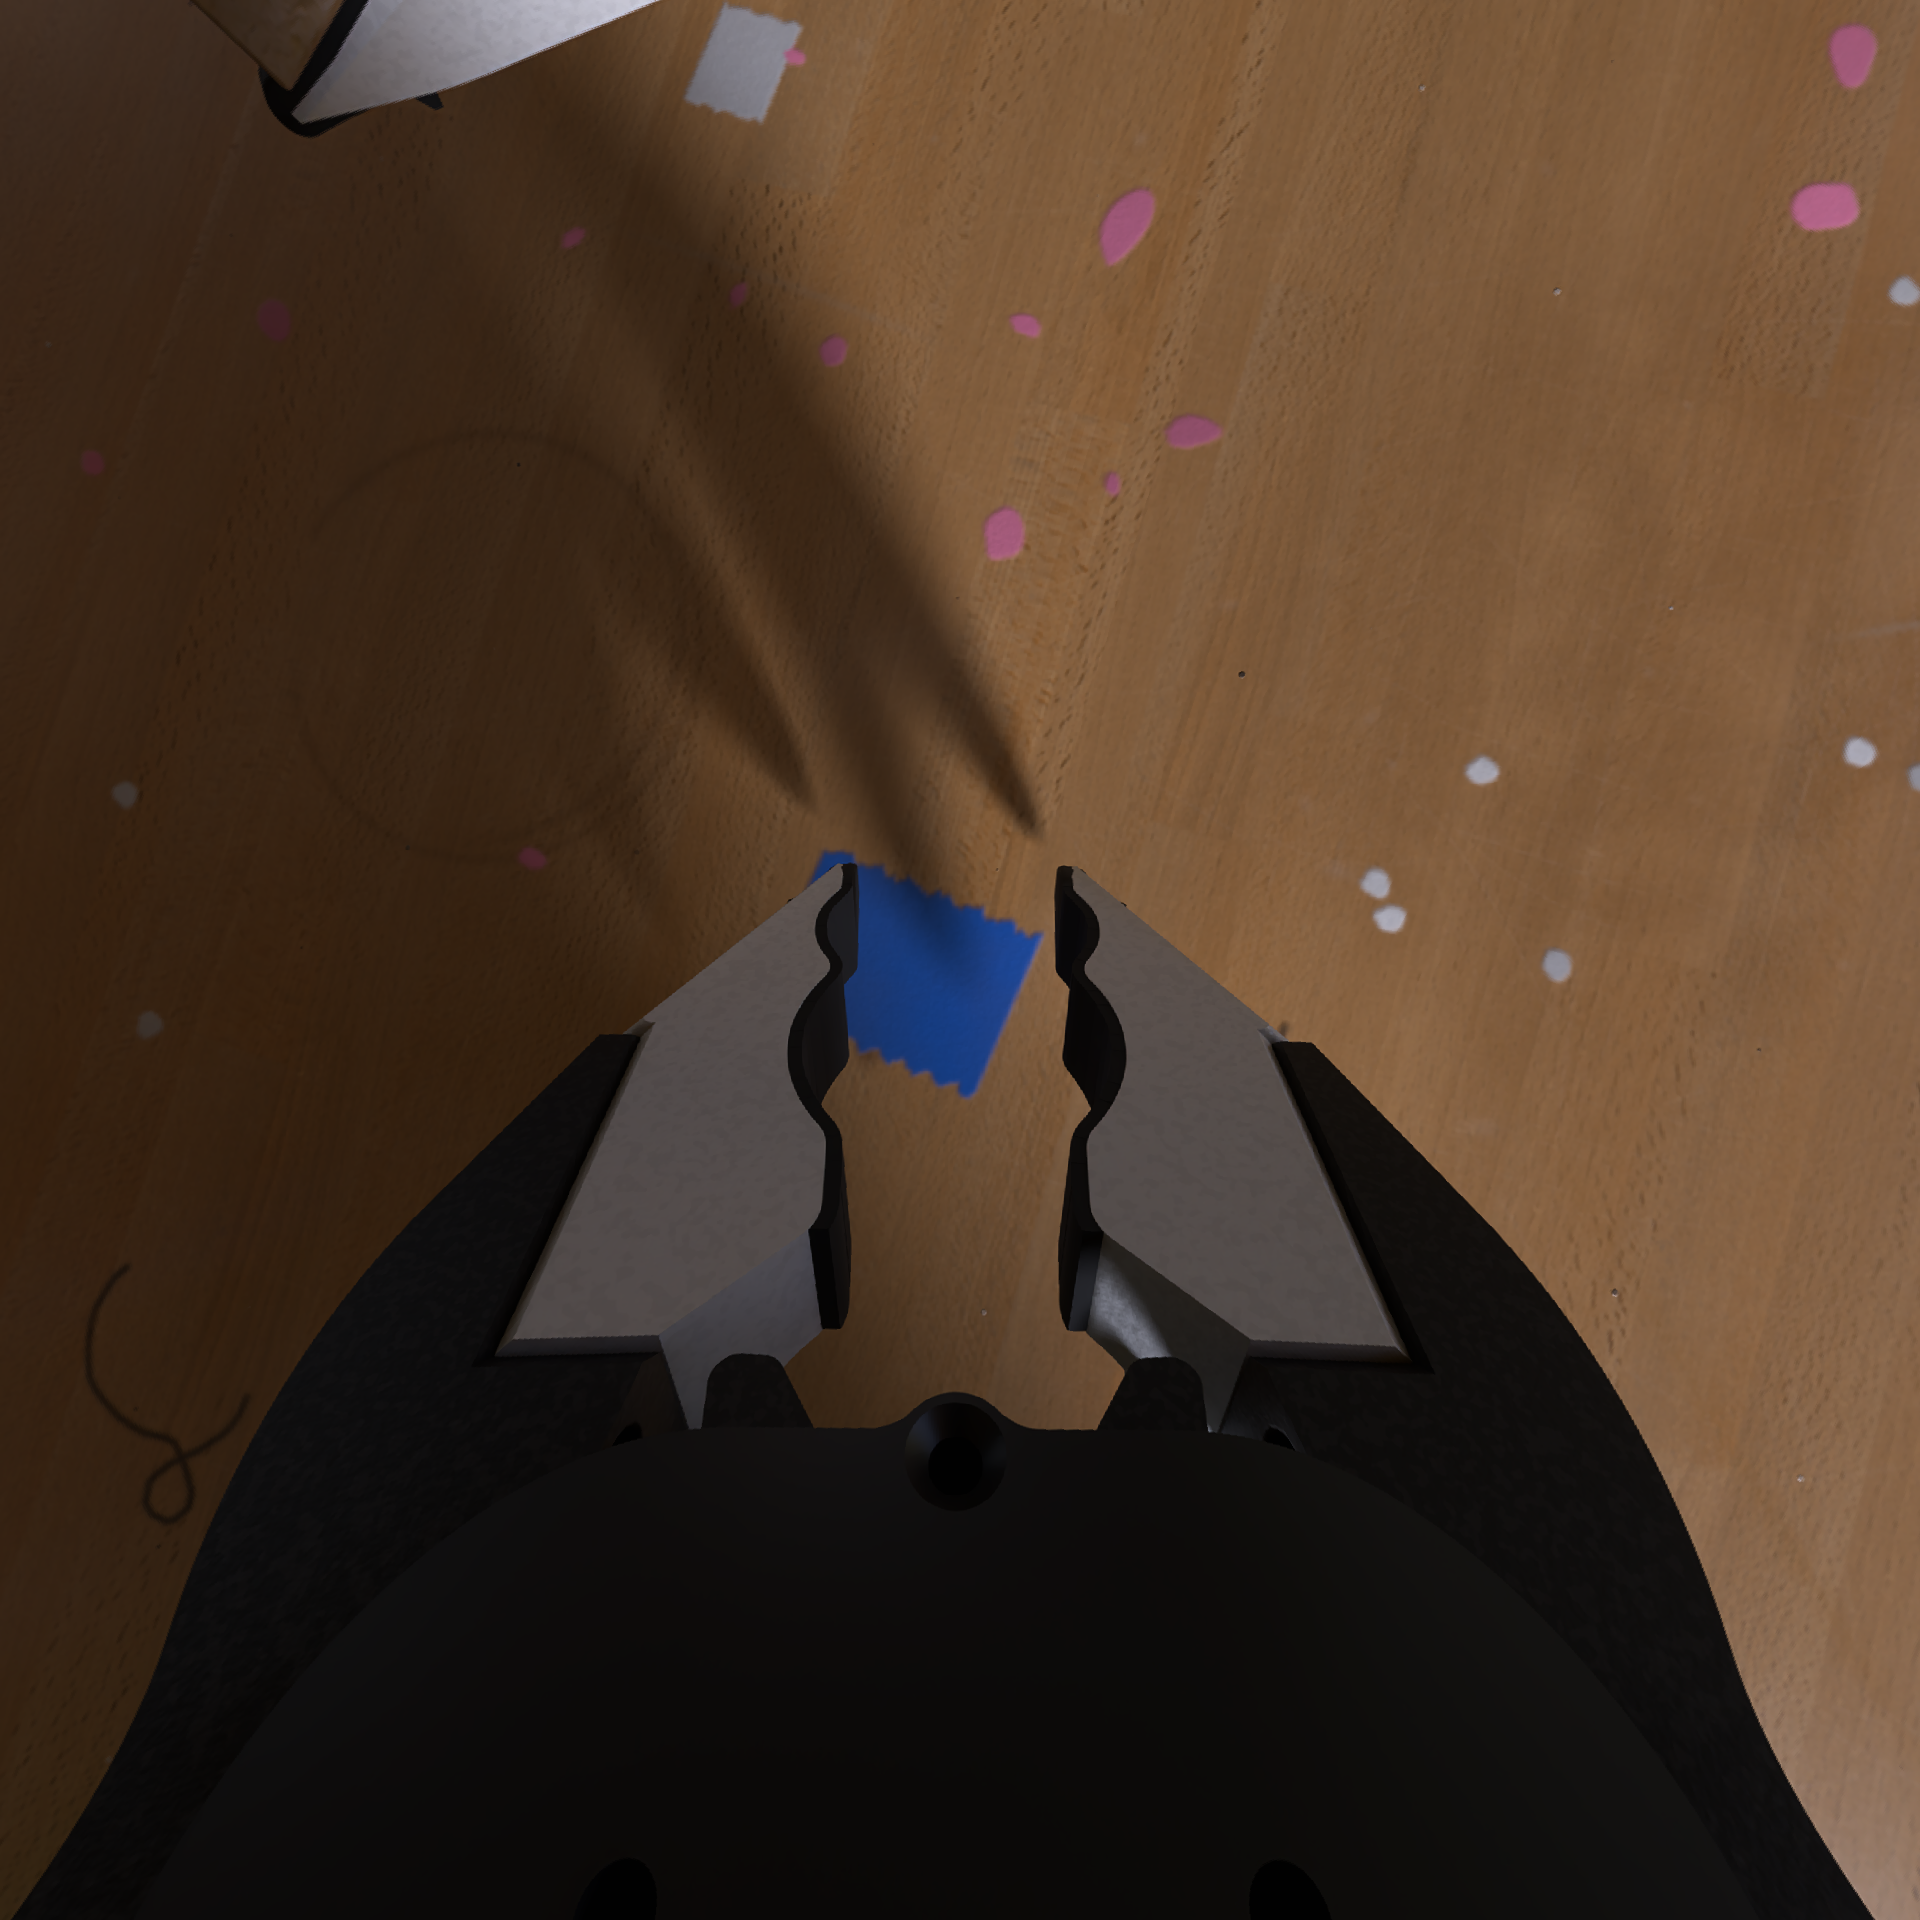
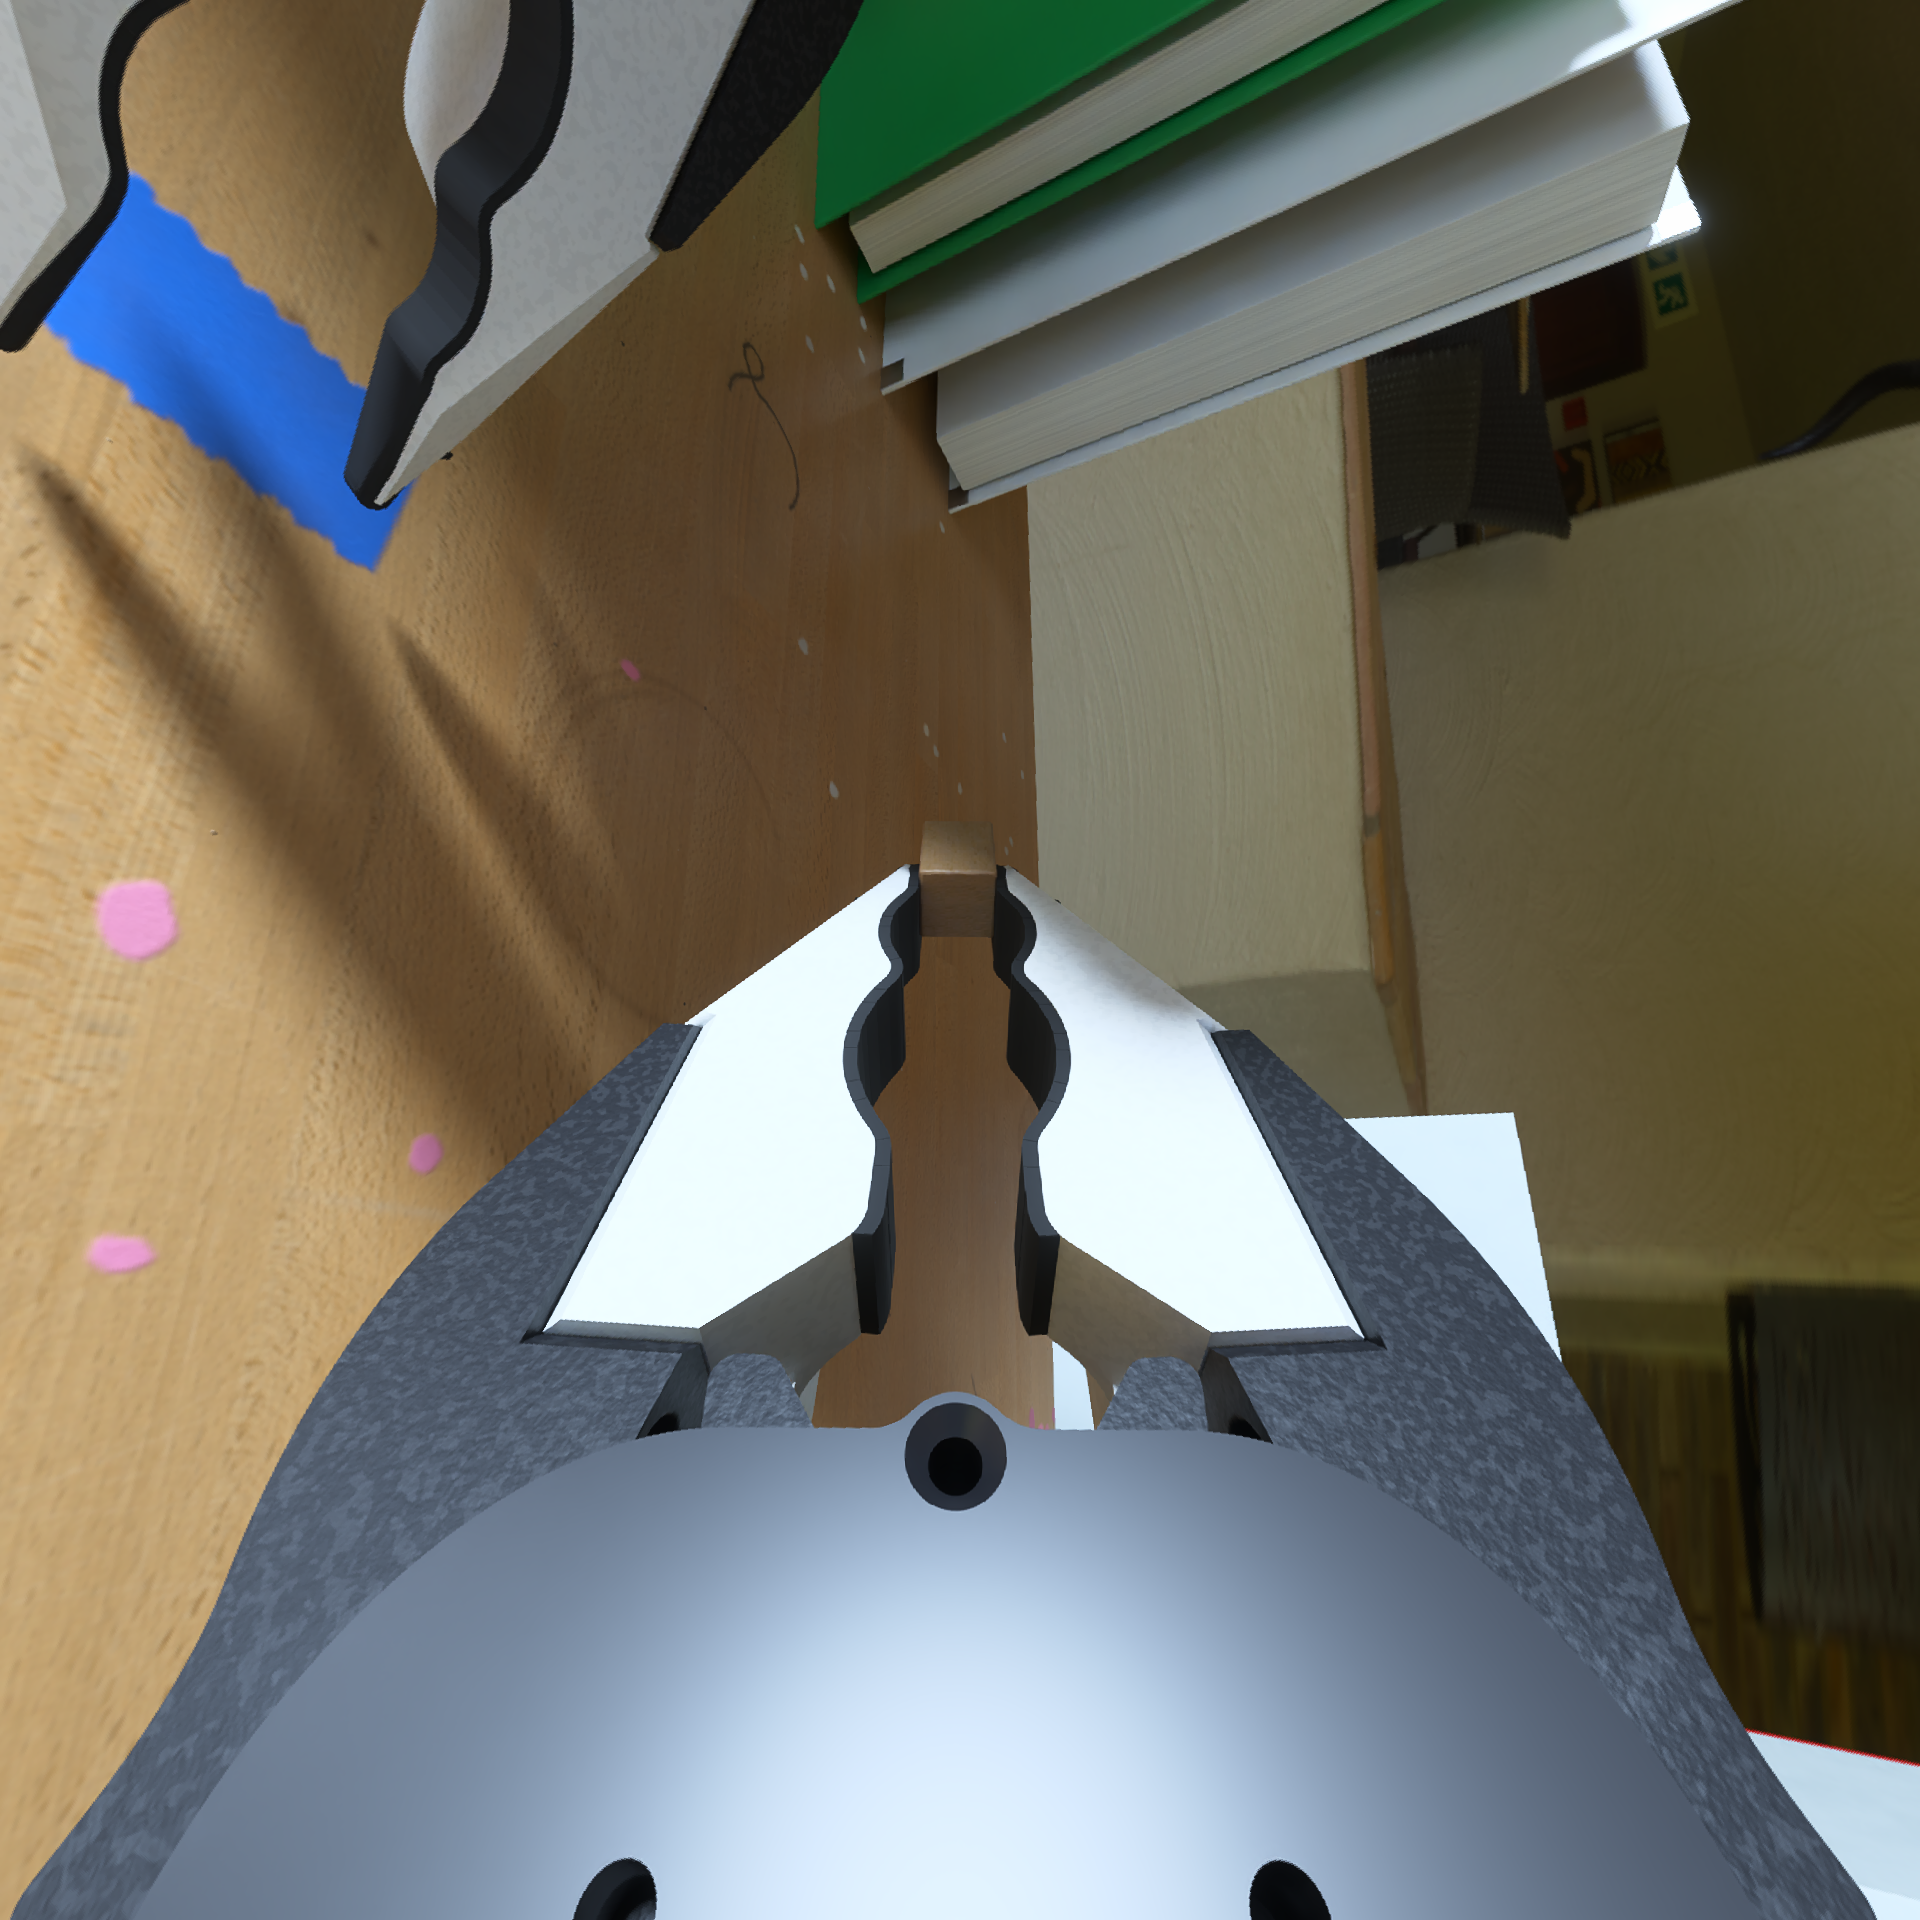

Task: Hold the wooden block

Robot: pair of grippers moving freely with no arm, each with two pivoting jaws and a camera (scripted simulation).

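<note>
A small wooden block [image 2: 957, 883] sits pinched between the fingertips of my right gripper [image 2: 957, 899], which is shut on it above the wooden table. The block and the right gripper's tip also show in the left wrist view's top left corner [image 1: 281, 42]. My left gripper [image 1: 954, 883] is open and empty, pointing down at the table just above a blue tape patch [image 1: 935, 987]. The left gripper also shows in the right wrist view [image 2: 208, 343] at the top left, over the same blue patch [image 2: 208, 353].
The wooden table [image 1: 1455, 623] carries pink and white paint spots and a grey tape patch [image 1: 740, 64]. A stack of green and white books [image 2: 1195, 208] lies near the table's edge [image 2: 1023, 644]. A white sheet [image 2: 1455, 1195] shows beyond the edge.
</note>
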